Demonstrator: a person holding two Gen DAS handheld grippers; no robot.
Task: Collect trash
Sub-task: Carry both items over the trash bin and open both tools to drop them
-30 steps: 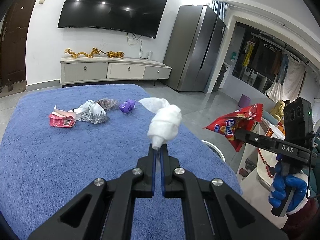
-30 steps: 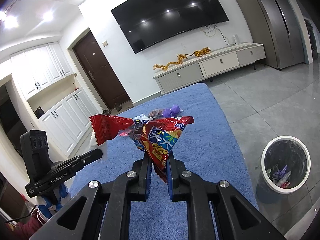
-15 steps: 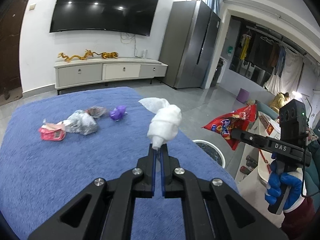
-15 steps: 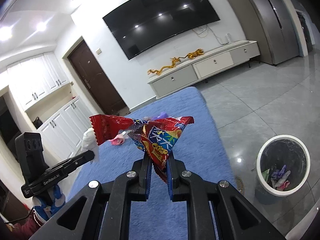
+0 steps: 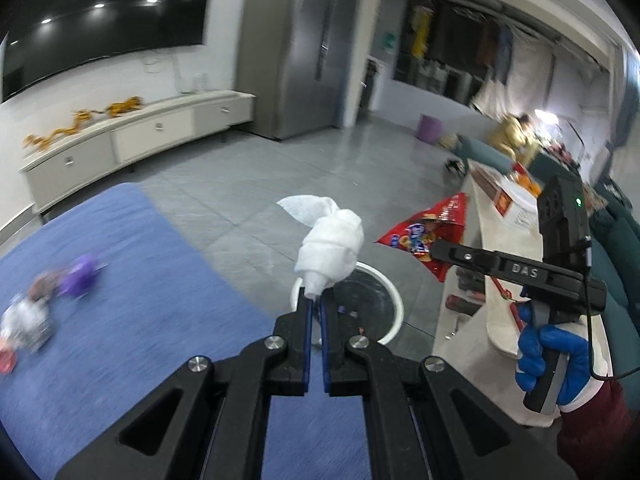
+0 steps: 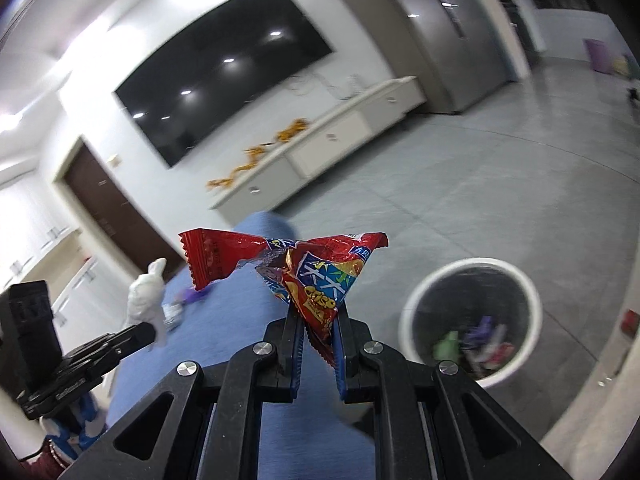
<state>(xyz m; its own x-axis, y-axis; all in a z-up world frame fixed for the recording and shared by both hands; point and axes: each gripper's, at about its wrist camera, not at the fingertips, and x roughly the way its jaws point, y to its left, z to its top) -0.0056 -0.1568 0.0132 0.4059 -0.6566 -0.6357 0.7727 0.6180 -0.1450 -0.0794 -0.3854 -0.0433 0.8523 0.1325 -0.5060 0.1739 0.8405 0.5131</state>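
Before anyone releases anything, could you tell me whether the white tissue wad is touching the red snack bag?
Apart. The left wrist view shows bare floor between the white tissue wad and the red snack bag.

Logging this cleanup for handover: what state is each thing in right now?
Left gripper: shut on crumpled white tissue wad.
Right gripper: shut on red crinkled snack bag.
Round white trash bin: upright, uncovered, partly filled.
Purple wrapper: lying on blue cloth.

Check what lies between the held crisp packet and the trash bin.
Nothing but bare grey floor separates the crisp packet from the trash bin in the right wrist view.
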